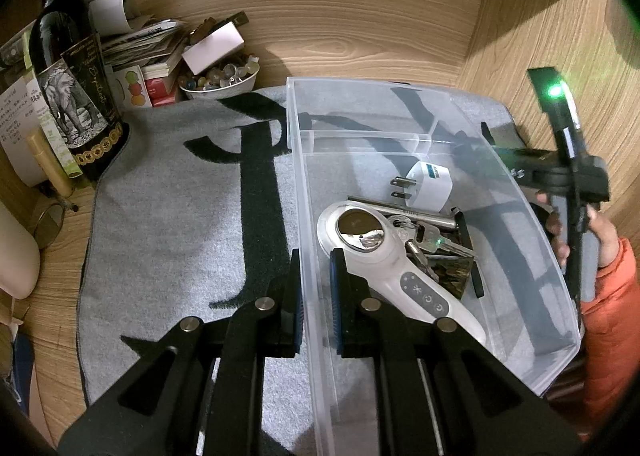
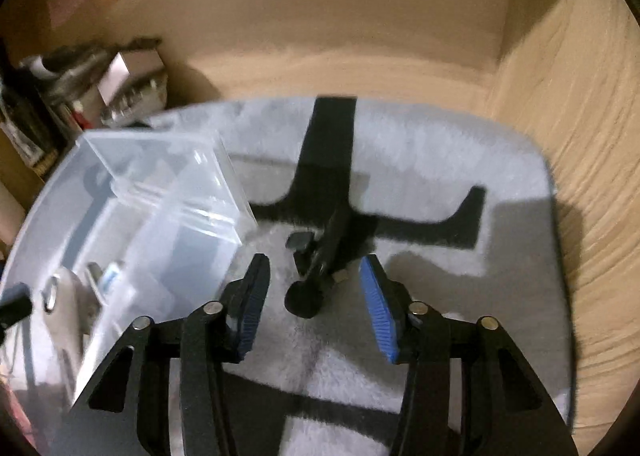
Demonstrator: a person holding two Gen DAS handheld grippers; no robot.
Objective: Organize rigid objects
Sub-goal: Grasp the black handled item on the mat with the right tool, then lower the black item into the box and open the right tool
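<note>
Clamp [image 2: 316, 276], small and black, lay on the grey mat [image 2: 440, 160] between my right tongs [image 2: 314, 306], which stood apart; left tongs [image 1: 316, 296] gripped the clear bin's wall [image 1: 310, 256].

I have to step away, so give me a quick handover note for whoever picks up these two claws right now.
Left claw: shut on the clear bin near wall, steadying it.
Right claw: open, empty, poised over the black clamp-like tool on the grey mat, beside the bin.
Done: white handheld device, keys, white plug adapter lie in the bin.
Left: grip the tool, drop it in.
</note>
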